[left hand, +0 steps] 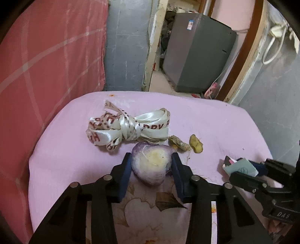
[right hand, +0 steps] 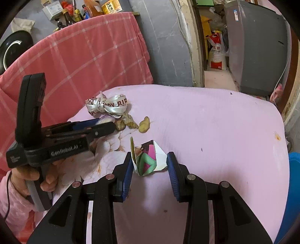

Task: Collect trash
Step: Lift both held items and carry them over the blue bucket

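My left gripper (left hand: 151, 163) is closed on a purple-and-white onion piece (left hand: 151, 167), with both blue pads touching its sides, low over the pink cloth-covered table (left hand: 215, 122). My right gripper (right hand: 148, 163) is open around a folded colourful paper scrap (right hand: 148, 159); the left pad touches it and the right pad stands apart. A white knotted ribbon with red letters (left hand: 127, 126) lies just beyond the onion. Brown peel scraps (left hand: 179, 143) and a yellow potato piece (left hand: 196, 143) lie right of it. The left gripper also shows in the right wrist view (right hand: 105, 125).
A red checked cloth (left hand: 46, 65) hangs to the left. A grey appliance (left hand: 198, 52) stands beyond the table by a doorway. Bottles and boxes (right hand: 84, 9) sit behind the red cloth. A blue object (right hand: 294, 178) is at the right edge.
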The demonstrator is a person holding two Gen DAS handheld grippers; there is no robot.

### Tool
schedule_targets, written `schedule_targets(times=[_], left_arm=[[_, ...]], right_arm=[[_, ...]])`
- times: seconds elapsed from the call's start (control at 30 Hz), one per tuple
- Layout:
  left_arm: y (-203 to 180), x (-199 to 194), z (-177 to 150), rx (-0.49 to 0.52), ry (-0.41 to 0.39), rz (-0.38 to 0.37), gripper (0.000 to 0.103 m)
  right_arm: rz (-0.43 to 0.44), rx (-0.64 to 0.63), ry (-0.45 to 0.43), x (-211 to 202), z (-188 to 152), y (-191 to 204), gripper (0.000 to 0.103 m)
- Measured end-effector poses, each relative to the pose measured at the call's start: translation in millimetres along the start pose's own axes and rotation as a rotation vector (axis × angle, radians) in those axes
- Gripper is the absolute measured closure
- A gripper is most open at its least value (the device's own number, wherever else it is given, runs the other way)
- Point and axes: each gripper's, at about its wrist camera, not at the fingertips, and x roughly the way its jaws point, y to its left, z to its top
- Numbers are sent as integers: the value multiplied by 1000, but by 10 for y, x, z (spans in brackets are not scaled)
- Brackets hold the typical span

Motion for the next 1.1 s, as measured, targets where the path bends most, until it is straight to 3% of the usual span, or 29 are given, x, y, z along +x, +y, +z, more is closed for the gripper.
schedule_targets(times=[0.37, 0.6, 1.1], left_arm=[[-6, -290, -217, -80, -29, -38, 75], [-141, -538, -314, -92, -105, -79, 76], [-848, -1268, -135, -29, -473, -193, 76]], right_arm=[[17, 14, -47, -170, -168, 50, 69], [-12, -2, -187, -455, -237, 90, 69], [-196, -54, -618, -1571, -243, 84, 69]])
